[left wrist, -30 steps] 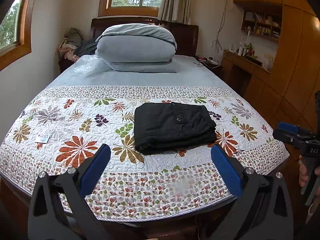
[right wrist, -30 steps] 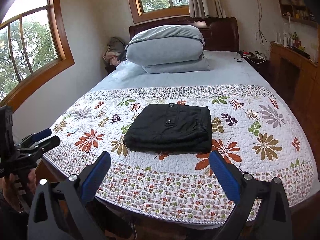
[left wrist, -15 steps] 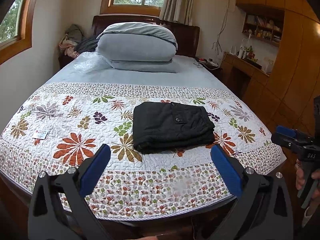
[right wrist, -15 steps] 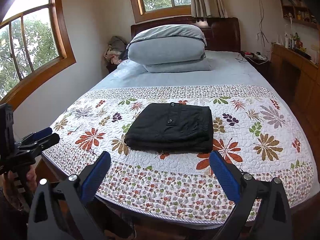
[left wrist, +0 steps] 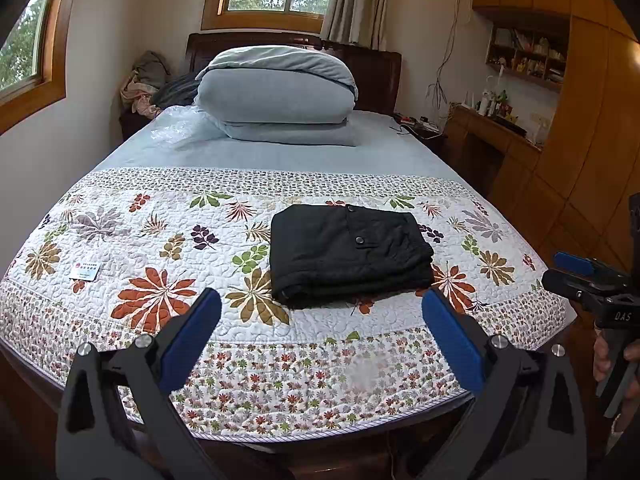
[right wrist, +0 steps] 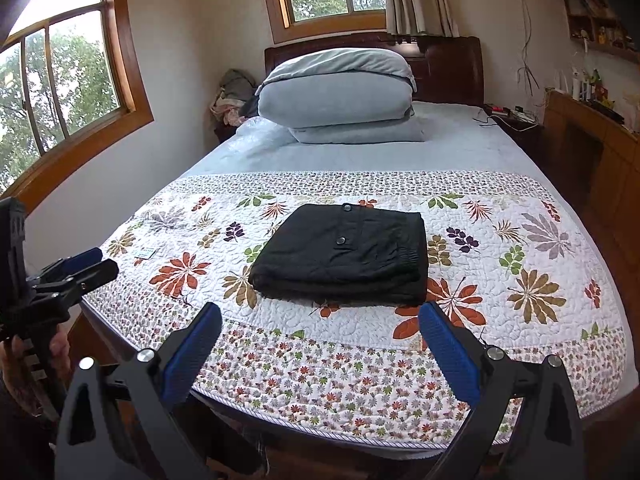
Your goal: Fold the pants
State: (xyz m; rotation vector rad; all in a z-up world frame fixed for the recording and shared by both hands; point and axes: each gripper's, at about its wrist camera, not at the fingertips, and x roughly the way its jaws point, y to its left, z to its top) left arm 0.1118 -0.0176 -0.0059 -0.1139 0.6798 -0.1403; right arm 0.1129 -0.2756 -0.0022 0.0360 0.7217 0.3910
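Observation:
Black pants [left wrist: 347, 254] lie folded into a compact rectangle on the floral quilt [left wrist: 160, 240], also seen in the right wrist view [right wrist: 344, 258]. My left gripper [left wrist: 320, 312] is open and empty, held off the foot of the bed, short of the pants. My right gripper [right wrist: 319, 326] is open and empty, also back from the bed's foot edge. Each gripper appears in the other's view: the right one at the far right [left wrist: 580, 270], the left one at the far left [right wrist: 80, 266].
A stack of grey pillows [left wrist: 276, 96] sits at the head of the bed [left wrist: 280, 152]. A small card [left wrist: 85, 271] lies on the quilt at left. Wooden desk and cabinets [left wrist: 560, 140] stand to the right. Windows line the left wall.
Both grippers have drawn back slightly from the bed and stay open. The folded pants have not moved.

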